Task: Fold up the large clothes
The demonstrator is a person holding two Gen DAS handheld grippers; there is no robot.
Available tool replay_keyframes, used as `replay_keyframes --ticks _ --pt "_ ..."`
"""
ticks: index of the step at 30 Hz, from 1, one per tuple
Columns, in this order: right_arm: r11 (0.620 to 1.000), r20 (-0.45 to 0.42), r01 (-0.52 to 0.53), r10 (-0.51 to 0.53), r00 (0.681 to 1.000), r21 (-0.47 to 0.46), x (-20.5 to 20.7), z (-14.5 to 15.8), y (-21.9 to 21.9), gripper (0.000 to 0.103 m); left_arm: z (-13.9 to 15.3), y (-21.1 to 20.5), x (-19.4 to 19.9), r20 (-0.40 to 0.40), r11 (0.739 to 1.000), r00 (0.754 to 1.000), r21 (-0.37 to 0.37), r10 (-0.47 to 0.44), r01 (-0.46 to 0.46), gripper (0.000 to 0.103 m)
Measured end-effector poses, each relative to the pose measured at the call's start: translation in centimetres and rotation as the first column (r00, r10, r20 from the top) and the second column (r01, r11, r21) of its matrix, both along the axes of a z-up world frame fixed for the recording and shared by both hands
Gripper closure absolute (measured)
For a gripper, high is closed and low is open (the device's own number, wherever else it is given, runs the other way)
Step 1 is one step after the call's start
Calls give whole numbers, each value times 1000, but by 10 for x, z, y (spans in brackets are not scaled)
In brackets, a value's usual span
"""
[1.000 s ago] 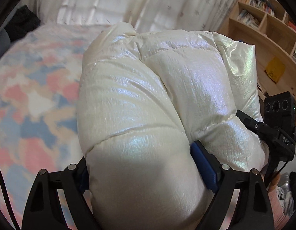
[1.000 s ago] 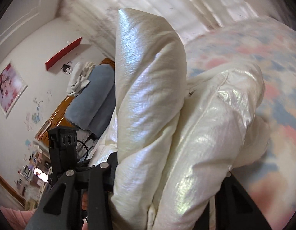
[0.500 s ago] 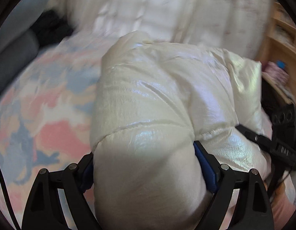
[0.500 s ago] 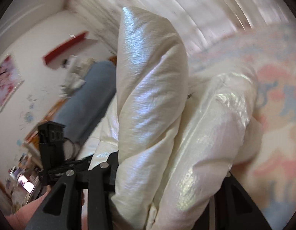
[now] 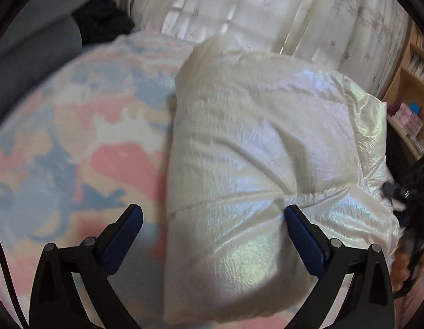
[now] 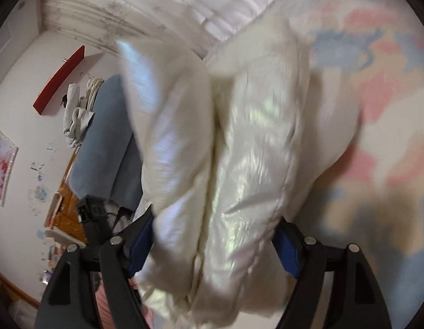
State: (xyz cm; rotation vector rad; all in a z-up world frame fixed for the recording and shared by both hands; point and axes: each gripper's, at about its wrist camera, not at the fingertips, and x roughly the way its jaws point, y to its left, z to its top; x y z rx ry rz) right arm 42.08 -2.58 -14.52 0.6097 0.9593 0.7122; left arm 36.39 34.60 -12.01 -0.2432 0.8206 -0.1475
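Note:
A shiny cream puffer jacket [image 5: 253, 150] lies folded in a thick bundle on the pastel patterned bed cover [image 5: 74, 137]. My left gripper [image 5: 212, 224] is open; its left blue pad [image 5: 124, 227] stands clear of the jacket and its right pad [image 5: 302, 235] rests against the fabric. In the right wrist view the jacket [image 6: 239, 164] bulges up between the fingers of my right gripper [image 6: 212, 246], whose jaws are spread wide around it with both blue pads against the fabric.
White curtains [image 5: 266, 13] hang behind the bed. A wooden bookshelf [image 5: 412, 90] stands at the right. A grey cushion [image 6: 102, 150] and a red wall shelf [image 6: 58, 79] show at the left of the right wrist view. The other gripper's black body [image 5: 415, 181] is beside the jacket.
My left gripper has opened and let go of the jacket, which now lies lower on the bed. My right gripper's jaws have widened around the bundle.

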Motion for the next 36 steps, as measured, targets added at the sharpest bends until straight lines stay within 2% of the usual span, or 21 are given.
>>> replay_keyframes --ticks 2,4,8,10,12,14,16,18,19,20,21,23,26,27,29,31,33,36 --pt "996 57 60 -56 997 -70 -5 20 -10 26 22 -6 -4 29 999 1000 36 10 -11 2" --pt "985 121 123 -107 987 -125 -9 40 -12 26 42 -12 -4 57 999 998 34 20 -22 2" --pt "956 327 221 -149 933 -195 -17 90 2 26 67 -24 4 91 999 995 0 50 -50 2" --pt "953 384 225 -134 914 -203 -10 112 23 31 71 -36 13 94 998 993 3 68 -68 2" --pt "953 404 216 -117 907 -211 4 123 41 45 72 -48 21 94 997 992 16 80 -82 2" --pt "949 385 198 -93 918 -244 26 122 56 57 62 -57 32 71 995 993 25 94 -96 2" --pt "935 348 191 -79 934 -300 45 110 58 60 47 -69 39 30 993 995 56 98 -100 2" --pt "893 291 183 -61 955 -412 68 90 59 68 25 -75 47 18 987 996 132 89 -90 0" --pt "873 262 172 -53 964 -456 78 81 63 81 20 -75 47 35 984 995 147 92 -96 0" --pt "857 220 148 -41 975 -494 89 70 63 87 17 -74 48 42 985 995 145 91 -96 0" --pt "865 187 124 -36 982 -487 94 62 53 87 14 -72 50 37 987 995 132 87 -91 0" --pt "904 172 126 -60 983 -409 91 63 30 85 11 -71 50 34 987 995 133 90 -94 1" --pt "925 124 169 -133 983 -342 83 64 -7 65 10 -66 48 22 990 997 112 80 -82 1" --pt "924 117 177 -146 982 -339 79 62 -16 62 12 -64 47 15 991 997 105 77 -78 1" --pt "906 91 171 -148 985 -386 70 51 -29 62 17 -64 44 10 991 997 110 75 -76 1" --pt "896 21 145 -150 989 -420 62 28 -37 62 27 -70 38 28 989 998 133 62 -65 1" --pt "901 -24 137 -161 987 -412 54 10 -41 62 42 -82 31 87 985 996 165 34 -48 1" --pt "918 -98 151 -200 975 -366 48 -25 -47 62 58 -103 30 117 987 993 158 -27 9 1"
